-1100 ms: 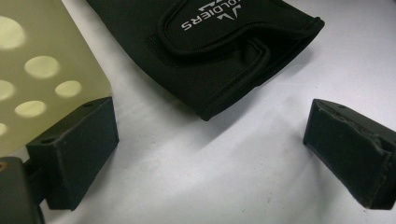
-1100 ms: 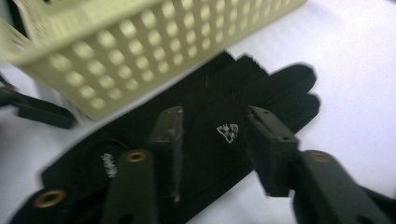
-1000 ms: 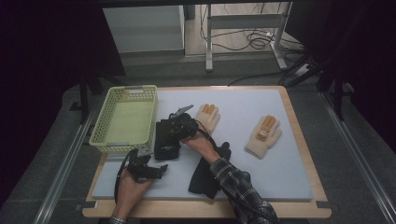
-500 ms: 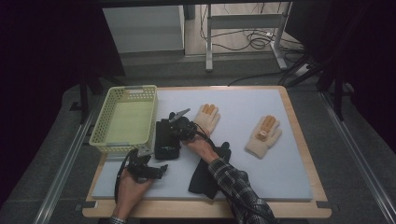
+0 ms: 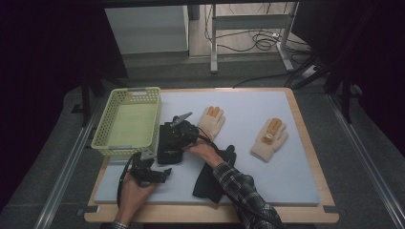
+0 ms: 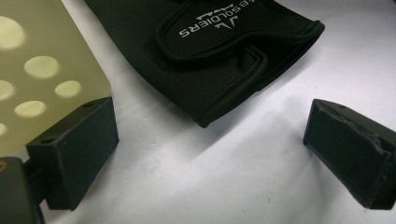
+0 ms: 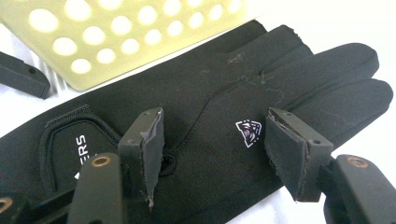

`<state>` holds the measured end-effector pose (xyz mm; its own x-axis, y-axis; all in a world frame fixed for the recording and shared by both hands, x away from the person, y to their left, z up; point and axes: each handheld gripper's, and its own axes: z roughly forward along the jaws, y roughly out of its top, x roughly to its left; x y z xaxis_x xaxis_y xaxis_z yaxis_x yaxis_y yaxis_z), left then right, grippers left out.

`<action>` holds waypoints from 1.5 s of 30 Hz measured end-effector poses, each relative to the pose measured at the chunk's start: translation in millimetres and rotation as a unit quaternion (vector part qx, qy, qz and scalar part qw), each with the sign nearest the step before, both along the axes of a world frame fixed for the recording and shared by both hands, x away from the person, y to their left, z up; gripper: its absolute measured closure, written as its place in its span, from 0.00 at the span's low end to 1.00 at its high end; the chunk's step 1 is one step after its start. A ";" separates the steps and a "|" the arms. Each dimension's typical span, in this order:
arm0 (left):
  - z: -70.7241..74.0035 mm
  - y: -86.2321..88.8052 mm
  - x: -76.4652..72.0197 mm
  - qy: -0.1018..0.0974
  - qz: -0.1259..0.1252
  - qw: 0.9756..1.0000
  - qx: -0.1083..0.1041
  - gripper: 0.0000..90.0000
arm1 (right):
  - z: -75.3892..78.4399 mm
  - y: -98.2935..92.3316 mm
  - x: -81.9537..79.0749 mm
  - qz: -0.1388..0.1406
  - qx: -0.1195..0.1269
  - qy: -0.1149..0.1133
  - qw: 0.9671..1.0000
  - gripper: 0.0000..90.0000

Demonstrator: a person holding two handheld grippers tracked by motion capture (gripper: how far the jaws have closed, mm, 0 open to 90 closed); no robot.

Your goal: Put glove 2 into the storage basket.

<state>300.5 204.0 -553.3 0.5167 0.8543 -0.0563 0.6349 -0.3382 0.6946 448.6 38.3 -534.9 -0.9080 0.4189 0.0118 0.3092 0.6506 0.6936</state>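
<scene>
A black glove (image 5: 168,143) lies flat on the grey mat right beside the yellow basket (image 5: 129,121). My right gripper (image 5: 184,131) hovers over its back; in the right gripper view the jaws (image 7: 215,135) stand open, having just been opening, with the glove (image 7: 224,88) lying under and between them and the pads off the fabric. My left gripper (image 5: 150,171) rests on the mat just below that glove. It is open (image 6: 210,158), with the glove's cuff (image 6: 210,56) ahead of it and nothing between its jaws.
A second black glove (image 5: 215,176) lies under the right forearm. Two beige gloves (image 5: 211,120) (image 5: 270,138) lie palm down at the mat's middle and right. The basket wall (image 6: 42,70) stands close to the left gripper's left jaw. A wooden rim (image 5: 305,143) borders the mat.
</scene>
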 end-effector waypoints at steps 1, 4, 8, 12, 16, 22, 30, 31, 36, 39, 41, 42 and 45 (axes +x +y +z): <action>0.0 0.0 0.0 0.000 0.000 1.000 0.000 0.04 | -0.6 -0.9 1.5 0.003 0.003 0.009 1.000 0.45; -0.1 -0.1 0.0 -0.001 0.000 1.000 0.000 0.04 | 2.0 -1.8 2.9 0.009 -0.014 0.006 1.000 0.67; -0.2 -0.2 0.0 -0.001 0.000 1.000 0.000 0.04 | -0.5 -7.8 3.7 0.008 0.003 0.008 1.000 0.90; -0.2 -0.4 -0.2 0.000 0.002 1.000 -0.001 0.04 | 0.2 -7.1 0.1 -0.001 0.004 0.009 1.000 0.97; -0.1 0.0 0.0 -0.001 0.001 1.000 0.000 0.04 | 7.3 -5.0 -4.0 -0.010 -0.012 0.000 1.000 0.97; -0.1 -0.1 0.0 -0.001 0.001 1.000 -0.001 0.04 | 26.9 -20.4 -10.4 -0.032 0.028 0.015 0.999 0.97; -0.1 0.0 0.1 -0.002 0.000 1.000 0.000 0.04 | 56.0 -39.5 -33.9 -0.034 0.052 0.002 0.998 0.97; -0.1 0.0 0.1 -0.002 0.000 1.000 0.000 0.04 | 59.8 -42.5 -37.2 -0.036 0.056 0.001 0.998 0.97; -0.2 -0.1 0.1 -0.002 0.000 1.000 -0.001 0.04 | 75.1 -61.8 -51.8 -0.052 0.060 -0.005 0.997 0.97; -0.3 -0.4 0.0 -0.003 0.002 1.000 -0.002 0.04 | 80.7 -76.6 -60.0 -0.065 0.058 -0.009 0.996 0.97; -0.2 -0.4 0.0 -0.003 0.002 1.000 -0.002 0.04 | 83.0 -87.3 -65.4 -0.075 0.057 -0.008 0.996 0.97; -0.2 -0.4 0.0 -0.003 0.002 1.000 -0.002 0.04 | 83.6 -92.5 -68.2 -0.081 0.058 -0.005 0.995 0.97; -0.2 -0.4 0.1 -0.002 0.002 1.000 -0.001 0.04 | 84.4 -109.1 -76.2 -0.095 0.061 -0.002 0.994 0.97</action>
